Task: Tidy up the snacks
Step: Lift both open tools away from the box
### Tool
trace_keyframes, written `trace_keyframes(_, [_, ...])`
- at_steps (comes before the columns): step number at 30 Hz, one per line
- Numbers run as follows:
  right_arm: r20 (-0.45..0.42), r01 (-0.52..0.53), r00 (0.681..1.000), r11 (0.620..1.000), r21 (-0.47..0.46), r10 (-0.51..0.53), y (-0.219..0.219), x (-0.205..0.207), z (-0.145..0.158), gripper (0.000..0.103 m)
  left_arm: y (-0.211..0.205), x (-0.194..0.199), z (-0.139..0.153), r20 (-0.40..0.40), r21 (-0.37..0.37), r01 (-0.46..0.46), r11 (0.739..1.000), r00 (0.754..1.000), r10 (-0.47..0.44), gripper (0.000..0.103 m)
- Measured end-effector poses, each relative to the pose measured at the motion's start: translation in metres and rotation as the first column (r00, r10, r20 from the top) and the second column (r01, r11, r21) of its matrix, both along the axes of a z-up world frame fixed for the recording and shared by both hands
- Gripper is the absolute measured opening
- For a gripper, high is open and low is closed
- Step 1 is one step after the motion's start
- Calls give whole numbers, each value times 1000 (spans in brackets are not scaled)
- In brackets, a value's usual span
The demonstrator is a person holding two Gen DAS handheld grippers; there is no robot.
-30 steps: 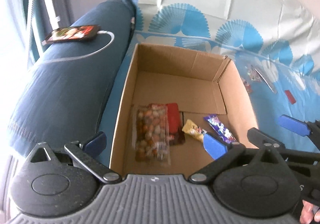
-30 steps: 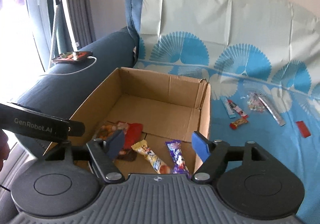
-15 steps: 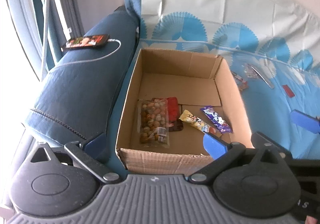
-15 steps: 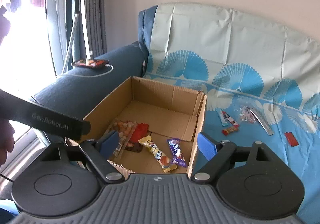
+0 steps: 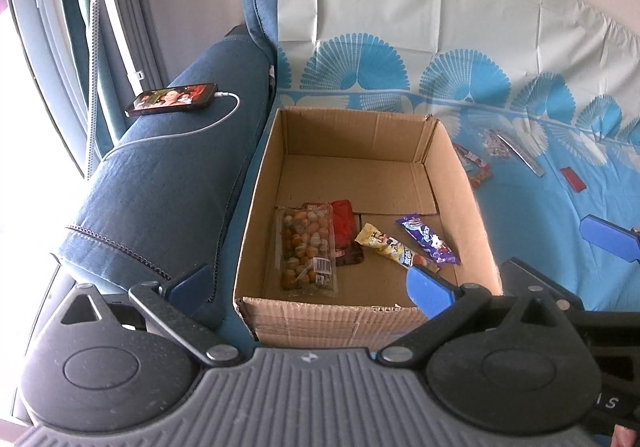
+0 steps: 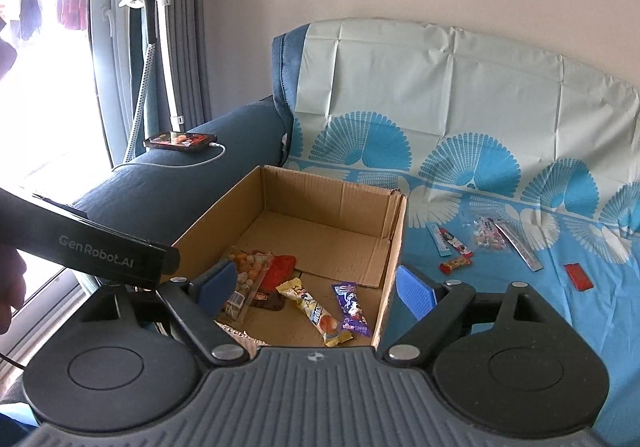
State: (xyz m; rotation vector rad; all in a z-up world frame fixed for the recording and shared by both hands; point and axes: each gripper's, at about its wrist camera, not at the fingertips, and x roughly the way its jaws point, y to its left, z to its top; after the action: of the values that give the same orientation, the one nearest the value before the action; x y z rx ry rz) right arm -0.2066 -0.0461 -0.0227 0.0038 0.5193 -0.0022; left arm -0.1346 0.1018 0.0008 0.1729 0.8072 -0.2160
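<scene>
- Cardboard box sits on the sofa seat, hard against the dark blue armrest.
- Already inside, near the front wall: clear bag of round snacks, red packet partly under it, yellow bar, purple bar.
- Still loose on the seat cover right of the box: blue-and-red stick packs, small red candy, clear candy bag, silver strip, red flat piece.
- Right gripper: fingers wide apart, nothing between them; jaws have just been opening. It hovers at the box's near right corner.
- Left gripper: fingers also spread, empty, over the box's front edge.
- Step in hand, judged: go for the next loose item with the right gripper, since the pile lies on its side.
- How to do it well: take the small red candy first; it is nearest the box and sits apart from the rest.
- Come down steeply, fingers across the short axis, and press lightly so the soft cover does not bunch into the grip.
- Silver strip and flat piece look thin, though the view is too small to be sure; an edge pinch probably suits them.
- Clear the right wall before release, and drop into the bare back half.
</scene>
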Motion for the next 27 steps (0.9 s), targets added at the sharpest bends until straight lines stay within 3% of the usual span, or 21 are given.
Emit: trace_keyframes(27, [-27, 3, 1000, 1000, 28, -2, -3, 7, -9, 89, -7, 4, -6, -12, 24, 19, 1000, 1000, -19, 103])
